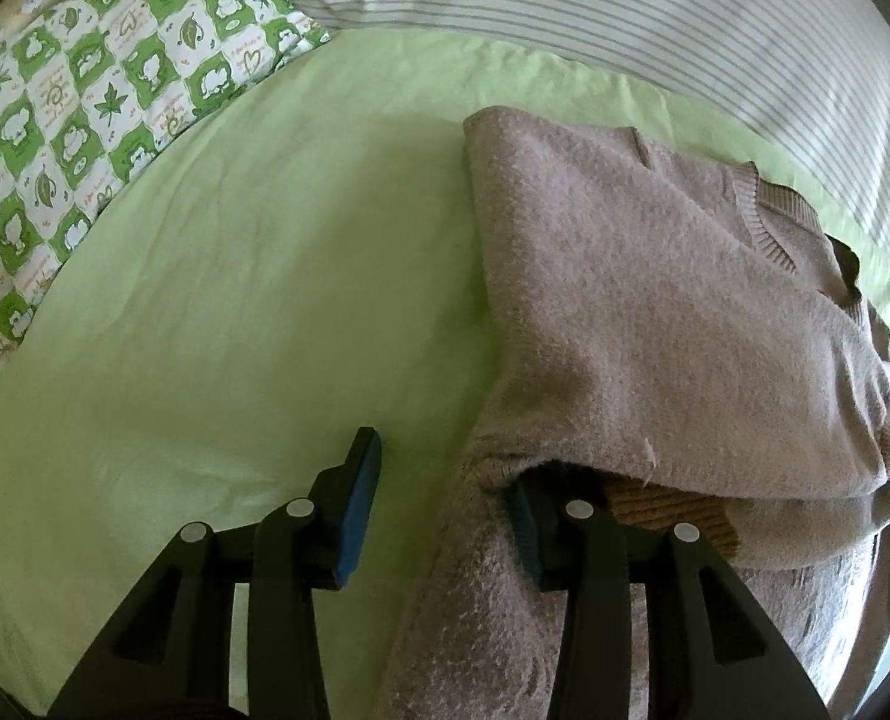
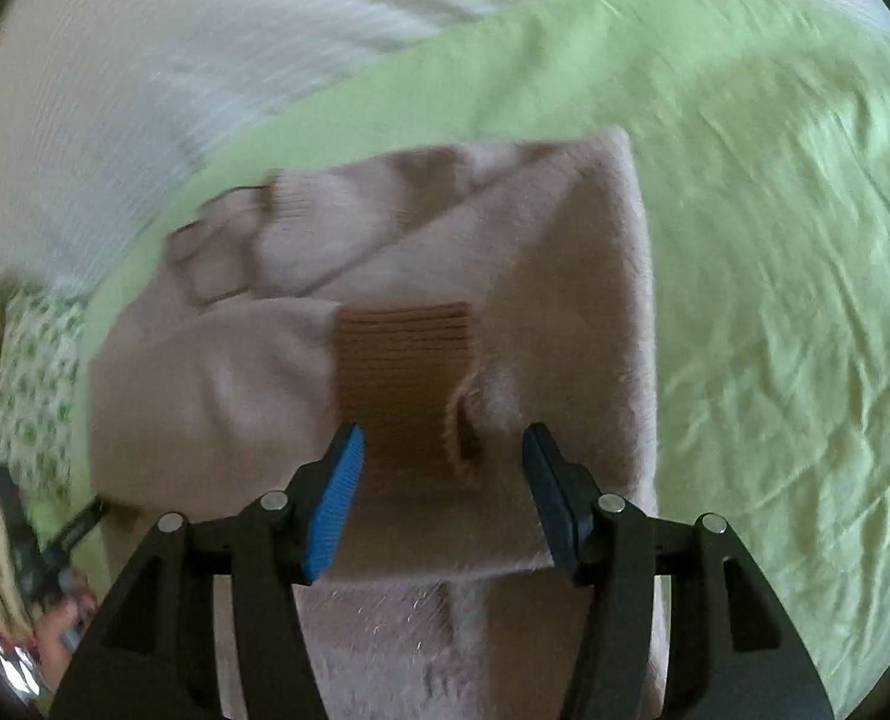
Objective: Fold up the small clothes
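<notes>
A fuzzy beige-pink sweater [image 1: 655,300] lies partly folded on the green sheet [image 1: 235,300], with its ribbed collar to the far right. My left gripper [image 1: 442,462] is open at the sweater's left edge. Its right finger is tucked under a folded-over layer beside a brown ribbed cuff [image 1: 667,510], and its left finger hangs over bare sheet. In the blurred right wrist view, the sweater [image 2: 565,300] has a sleeve folded across it. My right gripper [image 2: 444,429] stands open, with the sleeve's brown cuff [image 2: 409,360] lying between the fingers and neither pad pressing on it.
A green-and-white patterned pillow [image 1: 85,120] lies at the far left of the bed. A grey-striped cover [image 1: 625,18] runs along the back. Wrinkled green sheet [image 2: 775,240] spreads to the right of the sweater. A person's hand [image 2: 55,630] shows at the lower left.
</notes>
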Action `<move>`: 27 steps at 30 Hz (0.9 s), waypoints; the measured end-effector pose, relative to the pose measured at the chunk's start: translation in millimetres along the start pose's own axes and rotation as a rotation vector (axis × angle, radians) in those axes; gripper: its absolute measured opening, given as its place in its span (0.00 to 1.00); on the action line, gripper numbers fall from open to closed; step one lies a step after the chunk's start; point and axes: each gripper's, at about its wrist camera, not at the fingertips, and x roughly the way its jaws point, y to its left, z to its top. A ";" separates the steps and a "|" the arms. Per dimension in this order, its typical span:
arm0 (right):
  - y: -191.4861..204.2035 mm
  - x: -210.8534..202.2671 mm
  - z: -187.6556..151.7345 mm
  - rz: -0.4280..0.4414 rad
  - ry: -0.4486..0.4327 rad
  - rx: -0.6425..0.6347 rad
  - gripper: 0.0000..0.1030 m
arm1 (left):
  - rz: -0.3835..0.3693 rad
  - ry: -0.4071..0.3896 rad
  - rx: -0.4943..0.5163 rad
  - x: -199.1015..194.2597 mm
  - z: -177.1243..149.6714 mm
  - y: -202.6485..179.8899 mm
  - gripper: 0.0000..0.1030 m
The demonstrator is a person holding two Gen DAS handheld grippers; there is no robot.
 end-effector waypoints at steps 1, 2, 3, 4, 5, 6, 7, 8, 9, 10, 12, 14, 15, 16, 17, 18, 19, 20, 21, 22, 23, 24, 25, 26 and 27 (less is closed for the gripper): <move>-3.2 3.8 1.5 0.024 0.011 0.028 0.45 | 0.000 0.000 -0.002 0.5 -0.2 0.1 0.41; -3.8 6.8 2.1 0.061 0.025 0.044 0.33 | -0.001 0.001 -0.006 0.7 -0.6 -0.3 0.40; -0.4 7.7 3.4 0.072 0.039 0.038 0.04 | -0.006 0.002 -0.010 0.7 -0.9 0.2 0.39; 2.7 2.3 4.7 0.081 0.035 0.019 0.05 | -0.011 0.002 -0.018 -0.3 -1.3 0.7 0.39; 6.4 -7.7 4.7 0.113 0.013 0.010 0.05 | -0.016 0.002 -0.028 -0.6 -1.7 1.6 0.39; 9.6 -20.4 5.1 0.158 -0.014 0.008 0.05 | -0.022 0.002 -0.036 -0.7 -1.3 3.8 0.39; 10.8 -39.0 4.3 0.196 -0.049 0.014 0.04 | -0.026 0.002 -0.044 -1.8 -2.2 4.5 0.39; 9.4 -51.1 3.5 0.219 -0.074 0.021 0.04 | -0.029 0.004 -0.051 -1.5 -2.0 5.6 0.39; 5.7 -63.7 1.8 0.233 -0.096 0.028 0.04 | -0.030 0.005 -0.054 -1.3 -2.8 6.2 0.39; 1.6 -66.8 0.4 0.229 -0.097 0.029 0.04 | -0.031 0.006 -0.058 -1.2 -3.8 6.6 0.39; -8.4 -60.6 -6.6 0.199 -0.067 0.021 0.04 | -0.041 0.007 -0.071 -2.2 -5.5 7.9 0.38; -25.7 -44.6 -17.4 0.158 -0.007 0.025 0.04 | -0.047 0.010 -0.082 -3.0 -8.0 8.6 0.38; -31.1 -37.4 -21.6 0.142 0.017 0.033 0.04 | -0.051 0.010 -0.088 -4.1 -10.1 9.5 0.37; -32.8 -31.4 -24.5 0.127 0.034 0.040 0.04 | -0.053 0.011 -0.095 -4.9 -12.5 10.8 0.37; -35.4 -28.5 -28.1 0.122 0.037 0.045 0.04 | -0.055 0.014 -0.098 -5.0 -13.7 12.0 0.37; -38.4 -28.3 -30.6 0.121 0.036 0.054 0.04 | -0.056 0.017 -0.101 -5.0 -14.9 13.1 0.37; -38.1 -30.8 -30.9 0.122 0.030 0.058 0.04 | -0.059 0.018 -0.101 -5.3 -15.3 14.3 0.37; -35.1 -34.7 -28.6 0.121 0.015 0.048 0.04 | -0.061 0.019 -0.100 -5.6 -14.9 15.5 0.37; -29.8 -39.2 -25.5 0.121 -0.009 0.026 0.04 | -0.063 0.019 -0.098 -5.9 -13.9 16.2 0.37; -23.7 -46.4 -20.6 0.116 -0.035 -0.006 0.04 | -0.062 0.020 -0.094 -5.6 -13.8 16.2 0.37; -19.7 -52.5 -16.7 0.110 -0.051 -0.030 0.04 | -0.063 0.022 -0.093 -3.3 -12.1 18.4 0.37; -14.3 -55.7 -11.5 0.100 -0.062 -0.061 0.04 | -0.063 0.024 -0.096 -1.6 -13.4 18.2 0.37; -11.5 -55.4 -8.2 0.084 -0.064 -0.083 0.04 | -0.063 0.026 -0.099 -0.9 -14.2 19.8 0.37; -10.5 -52.4 -5.8 0.064 -0.060 -0.102 0.04 | -0.063 0.027 -0.105 -0.6 -14.4 20.3 0.37; -12.7 -48.0 -4.8 0.052 -0.048 -0.103 0.04 | -0.064 0.027 -0.108 -0.4 -14.6 20.5 0.37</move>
